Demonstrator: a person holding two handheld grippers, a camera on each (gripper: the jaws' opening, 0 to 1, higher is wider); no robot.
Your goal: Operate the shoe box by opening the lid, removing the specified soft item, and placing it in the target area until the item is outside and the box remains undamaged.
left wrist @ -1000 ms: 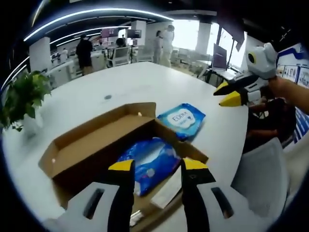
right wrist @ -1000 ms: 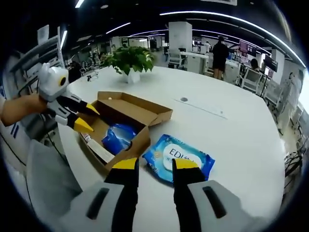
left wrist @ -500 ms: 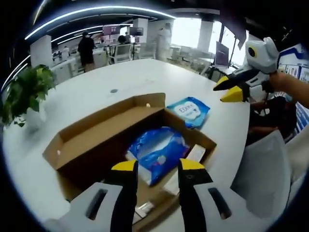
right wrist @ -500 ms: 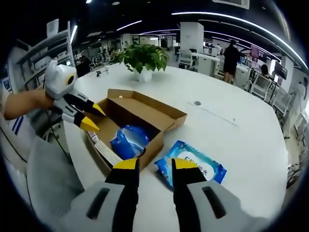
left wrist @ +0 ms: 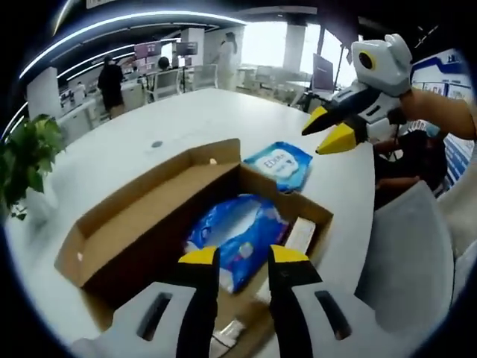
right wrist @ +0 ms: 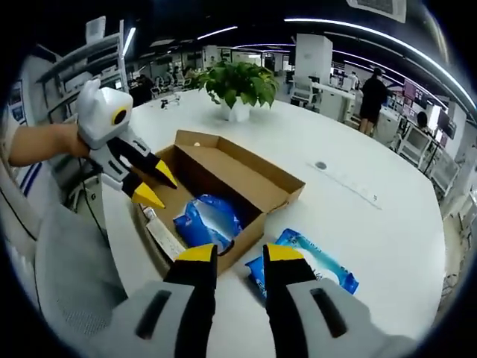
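Both hand-held grippers, left [left wrist: 243,256] and right [right wrist: 239,252], hover released; at frame centre the blue pack [left wrist: 240,237] could snag the shoe box [left wrist: 127,224] wall.

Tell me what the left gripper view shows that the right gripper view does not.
Left gripper view: the grey chair back beside the right claw, and windows behind.
Right gripper view: the whole potted plant in its white pot, and shelving at left.
Both: the open shoe box, the blue soft pack inside it, the blue wipes pack on the white table.
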